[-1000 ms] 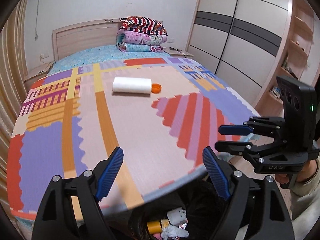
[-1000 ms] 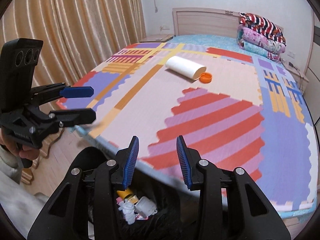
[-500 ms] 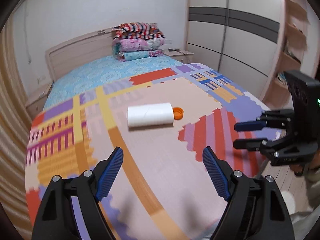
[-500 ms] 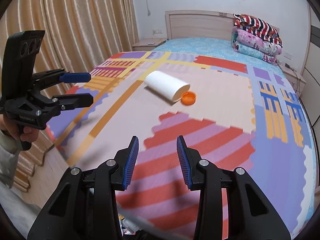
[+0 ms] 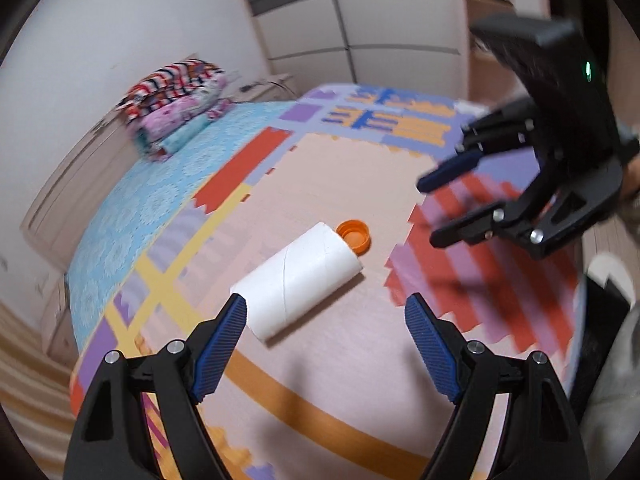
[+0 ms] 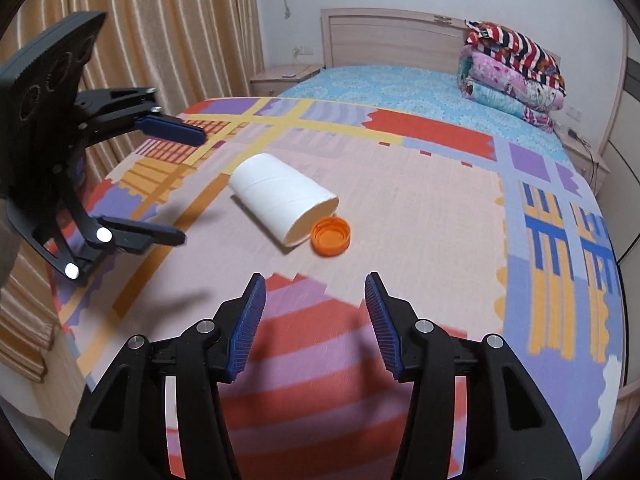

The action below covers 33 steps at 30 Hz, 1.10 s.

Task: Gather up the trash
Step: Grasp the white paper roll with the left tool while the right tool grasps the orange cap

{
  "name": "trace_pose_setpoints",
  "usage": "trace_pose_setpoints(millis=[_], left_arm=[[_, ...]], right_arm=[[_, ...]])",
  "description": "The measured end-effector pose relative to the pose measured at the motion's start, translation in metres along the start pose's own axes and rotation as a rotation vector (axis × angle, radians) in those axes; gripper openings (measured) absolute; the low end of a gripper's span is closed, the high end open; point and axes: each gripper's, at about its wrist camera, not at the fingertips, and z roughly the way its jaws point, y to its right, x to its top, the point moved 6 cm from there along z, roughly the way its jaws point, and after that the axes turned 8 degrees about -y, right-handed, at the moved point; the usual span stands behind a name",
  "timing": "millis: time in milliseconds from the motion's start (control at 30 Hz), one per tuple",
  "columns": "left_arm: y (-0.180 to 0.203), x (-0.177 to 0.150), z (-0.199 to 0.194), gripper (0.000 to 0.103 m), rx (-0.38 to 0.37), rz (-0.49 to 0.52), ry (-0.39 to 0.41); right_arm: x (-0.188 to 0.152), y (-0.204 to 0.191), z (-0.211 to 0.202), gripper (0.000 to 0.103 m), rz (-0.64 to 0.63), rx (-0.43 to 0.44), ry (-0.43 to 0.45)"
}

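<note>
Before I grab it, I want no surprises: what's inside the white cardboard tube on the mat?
The white cardboard tube looks hollow at its open end beside the orange cap; only pale inner wall shows. Its far end and deeper interior are hidden.

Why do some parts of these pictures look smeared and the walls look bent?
Left wrist view: motion blur smears the right gripper and the folded blankets; the fisheye lens curves the wardrobe. Right wrist view: sharper, only the mat near the camera streaks; the curtain bows.

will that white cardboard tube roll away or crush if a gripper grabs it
The white cardboard tube lies on its side on the foam mat, so a nudge would probably roll it. It looks hollow and thin-walled: likely light, and apt to dent under a hard squeeze.
</note>
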Motion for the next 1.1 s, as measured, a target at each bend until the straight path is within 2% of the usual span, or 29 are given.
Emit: trace_pose_setpoints(millis=[67, 100, 333, 467, 733, 900, 933, 1067, 1100], left_arm=[[-0.003, 0.004, 0.012, 0.078, 0.03, 0.077, -0.005], [-0.004, 0.007, 0.017, 0.078, 0.022, 0.096, -0.002], [-0.016, 0.02, 0.048, 0.078, -0.04, 0.164, -0.049], [-0.026, 0.029, 0.058, 0.078, -0.079, 0.164, -0.071], [-0.011, 0.029, 0.065, 0.078, -0.143, 0.294, -0.108], [-0.011, 0.028, 0.083, 0.079, -0.167, 0.312, -0.159], [-0.011, 0.029, 0.084, 0.079, -0.168, 0.312, -0.151], [-0.013, 0.033, 0.088, 0.079, -0.182, 0.309, -0.148], [-0.013, 0.033, 0.088, 0.079, -0.188, 0.303, -0.147]], right_arm=[[0.005, 0.002, 0.008, 0.051, -0.004, -0.002, -0.01], [0.007, 0.003, 0.01, 0.051, -0.004, 0.003, -0.013], [0.014, 0.004, 0.03, 0.051, -0.008, 0.016, -0.031], [0.016, 0.009, 0.036, 0.051, 0.011, 0.029, -0.036], [0.019, 0.011, 0.042, 0.051, 0.002, 0.035, -0.039], [0.022, 0.01, 0.045, 0.051, -0.014, 0.031, -0.033], [0.023, 0.01, 0.045, 0.05, -0.013, 0.031, -0.033], [0.023, 0.009, 0.046, 0.031, -0.021, 0.039, -0.034], [0.023, 0.008, 0.046, 0.03, -0.024, 0.04, -0.035]])
